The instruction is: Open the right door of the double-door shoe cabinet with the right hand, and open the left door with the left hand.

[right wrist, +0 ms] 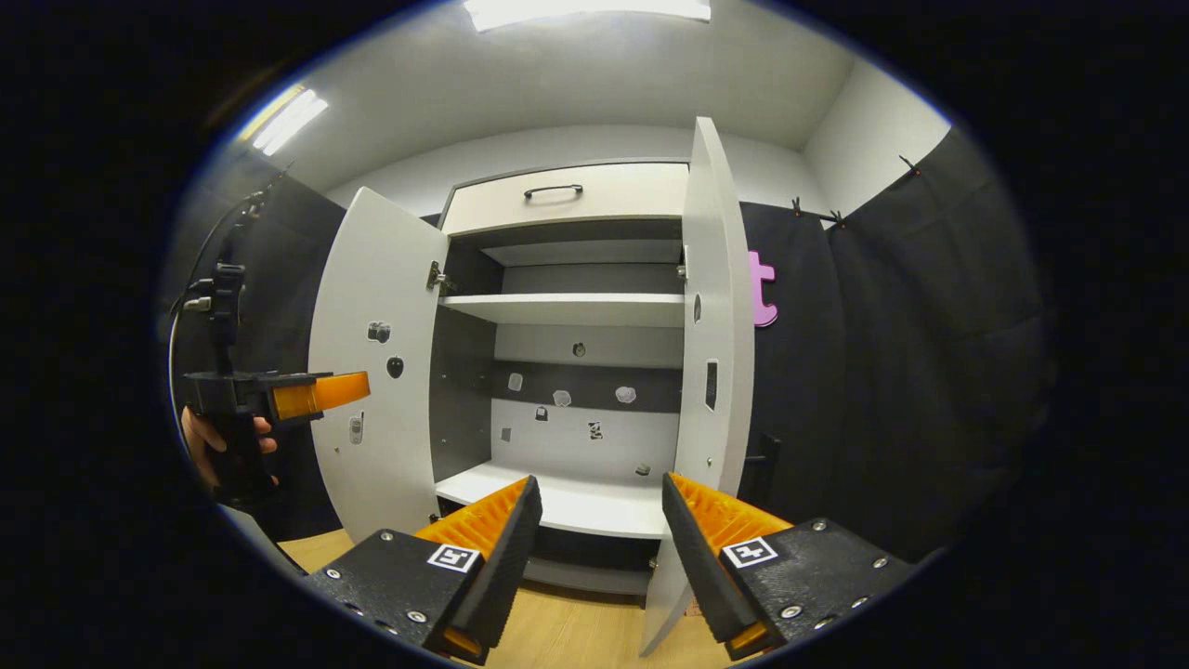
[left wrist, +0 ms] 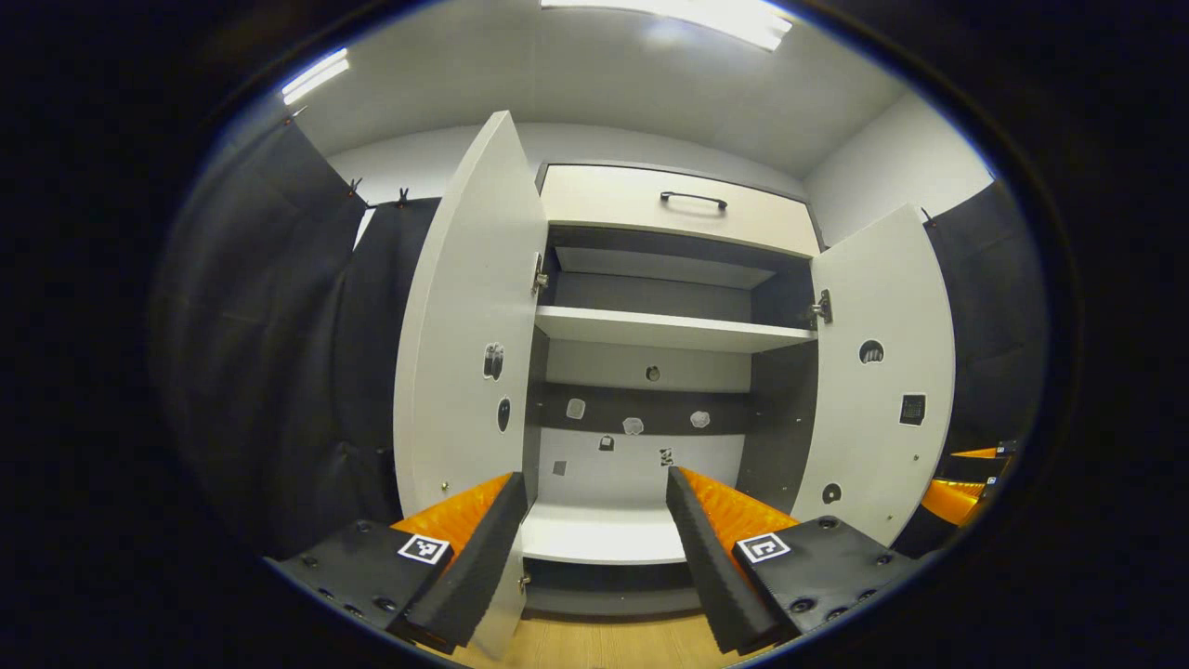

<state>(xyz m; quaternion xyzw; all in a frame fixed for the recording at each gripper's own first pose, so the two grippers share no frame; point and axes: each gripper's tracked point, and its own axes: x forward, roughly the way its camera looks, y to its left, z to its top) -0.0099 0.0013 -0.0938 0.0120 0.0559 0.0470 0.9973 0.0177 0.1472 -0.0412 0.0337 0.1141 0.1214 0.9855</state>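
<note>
In the left gripper view, the left gripper [left wrist: 596, 548] points straight ahead from 6 o'clock, its jaws spread wide with nothing between them. In the right gripper view, the right gripper [right wrist: 594, 557] sits likewise at 6 o'clock, jaws apart and empty. At 9 o'clock there, a hand [right wrist: 218, 446] grips the left gripper's handle, holding it level

Black cloth wall [left wrist: 279, 307], ceiling light [right wrist: 585, 9], wooden floor [right wrist: 576, 632]
</note>
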